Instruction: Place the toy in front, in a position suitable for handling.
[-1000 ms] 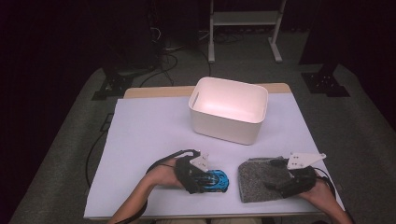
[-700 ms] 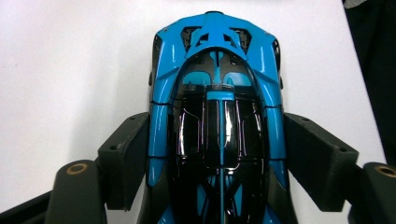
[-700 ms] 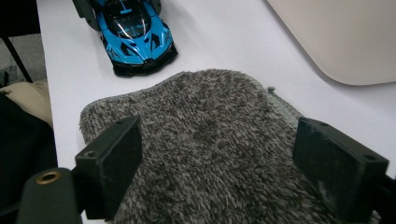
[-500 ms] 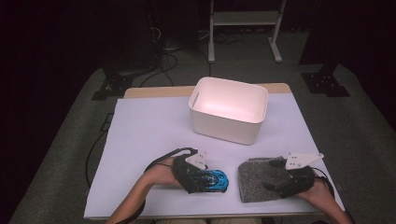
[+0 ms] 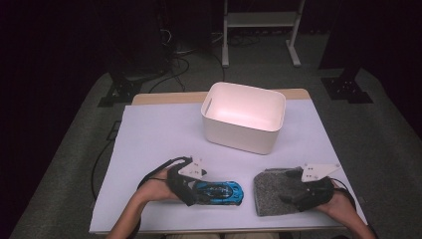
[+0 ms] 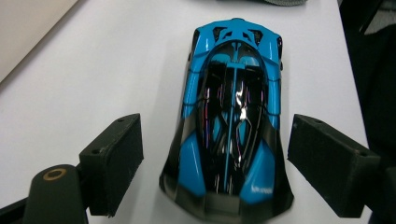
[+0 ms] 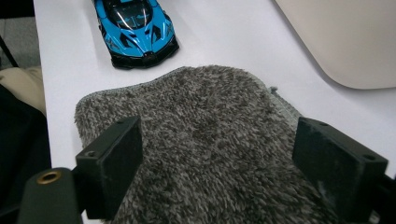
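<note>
A blue and black toy car (image 5: 223,192) lies on the white table cover near the front edge. My left gripper (image 5: 200,193) is at its left end. In the left gripper view the car (image 6: 231,116) sits between the pads (image 6: 114,163) with a gap on each side; the jaws have just been opening and nothing is gripped. A grey fluffy cloth (image 5: 272,191) lies flat to the right of the car. My right gripper (image 5: 292,197) hovers over its right part, jaws wide apart above the cloth (image 7: 205,121), with the car's nose (image 7: 135,28) beyond it.
A white plastic bin (image 5: 244,134) stands at the middle back of the table, seen as a pale wall (image 7: 345,37) from the right gripper. The table's front edge (image 5: 224,230) runs just below both hands. Dark stands and cables lie on the floor behind.
My left gripper has drawn back to the left off the car, so more of the car shows. Its jaws have spread. The right gripper and the cloth have stayed put.
</note>
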A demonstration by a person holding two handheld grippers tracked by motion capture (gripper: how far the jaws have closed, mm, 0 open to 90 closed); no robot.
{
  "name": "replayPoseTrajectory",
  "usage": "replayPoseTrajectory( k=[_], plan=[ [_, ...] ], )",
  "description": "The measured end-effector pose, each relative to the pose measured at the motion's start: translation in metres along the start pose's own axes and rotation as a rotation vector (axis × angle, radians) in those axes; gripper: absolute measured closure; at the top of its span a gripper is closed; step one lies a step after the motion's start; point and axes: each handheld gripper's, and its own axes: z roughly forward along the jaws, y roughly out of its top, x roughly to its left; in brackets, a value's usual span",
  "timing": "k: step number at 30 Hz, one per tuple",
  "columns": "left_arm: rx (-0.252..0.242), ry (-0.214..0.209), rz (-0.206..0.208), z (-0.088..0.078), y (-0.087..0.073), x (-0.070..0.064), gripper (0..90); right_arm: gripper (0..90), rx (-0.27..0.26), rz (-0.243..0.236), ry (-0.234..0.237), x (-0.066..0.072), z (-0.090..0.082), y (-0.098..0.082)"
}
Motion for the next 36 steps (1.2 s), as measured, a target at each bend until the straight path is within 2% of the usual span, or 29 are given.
replayPoseTrajectory(
  k=[1,6,8,10,11,12,17,18,22,23,24,26,27,28,30,32,34,35,36],
  plan=[
    [-0.013,0.013,-0.018,-0.004,-0.004,-0.002,17.5,18.6,0.013,-0.024,0.008,0.0,0.0,0.003],
    [-0.036,0.025,-0.032,-0.007,-0.01,-0.005,17.6,20.5,0.044,-0.048,0.036,0.002,0.001,0.009],
    [-0.051,0.021,-0.04,-0.005,-0.015,-0.007,17.6,21.5,0.09,-0.07,0.062,0.004,0.006,0.011],
    [-0.053,0.018,-0.041,-0.004,-0.016,-0.007,17.6,21.8,0.104,-0.075,0.067,0.004,0.008,0.011],
    [-0.053,0.018,-0.043,-0.003,-0.017,-0.007,17.6,22.2,0.141,-0.093,0.078,0.005,0.012,0.012],
    [-0.061,0.02,-0.048,-0.002,-0.018,-0.008,17.6,22.2,0.155,-0.11,0.076,0.007,0.014,0.013],
    [-0.054,0.018,-0.052,-0.004,-0.02,-0.009,17.9,23.9,0.159,-0.135,0.096,0.012,0.018,0.022],
    [-0.053,0.018,-0.05,-0.006,-0.021,-0.01,19.1,24.5,0.157,-0.147,0.115,0.014,0.02,0.028],
    [-0.056,0.026,-0.068,-0.008,-0.027,-0.009,21.3,24.6,0.193,-0.17,0.147,0.019,0.029,0.035],
    [-0.056,0.026,-0.068,-0.008,-0.027,-0.009,21.3,24.6,0.193,-0.17,0.147,0.019,0.029,0.035],
    [-0.06,0.025,-0.081,-0.008,-0.029,-0.008,21.3,24.6,0.223,-0.184,0.132,0.02,0.034,0.036],
    [-0.057,0.024,-0.085,-0.008,-0.03,-0.007,21.3,24.6,0.24,-0.188,0.132,0.019,0.037,0.035],
    [-0.06,0.019,-0.087,-0.008,-0.031,-0.007,22.2,26.1,0.294,-0.188,0.113,0.018,0.043,0.03],
    [-0.066,0.014,-0.092,-0.007,-0.031,-0.007,22.5,26.3,0.313,-0.196,0.111,0.018,0.045,0.027],
    [-0.056,0.008,-0.086,-0.005,-0.031,-0.007,23.1,28.1,0.291,-0.141,0.128,0.014,0.046,0.021],
    [-0.054,0.003,-0.088,-0.004,-0.03,-0.007,24.2,33.0,0.276,-0.131,0.13,0.013,0.045,0.019],
    [-0.058,0.0,-0.092,-0.003,-0.03,-0.006,24.2,40.2,0.282,-0.131,0.131,0.015,0.043,0.019],
    [-0.058,0.0,-0.092,-0.003,-0.03,-0.006,24.2,40.2,0.282,-0.131,0.131,0.015,0.043,0.019],
    [-0.062,-0.004,-0.096,-0.002,-0.03,-0.006,24.2,45.1,0.289,-0.132,0.129,0.016,0.043,0.02]
  ],
)
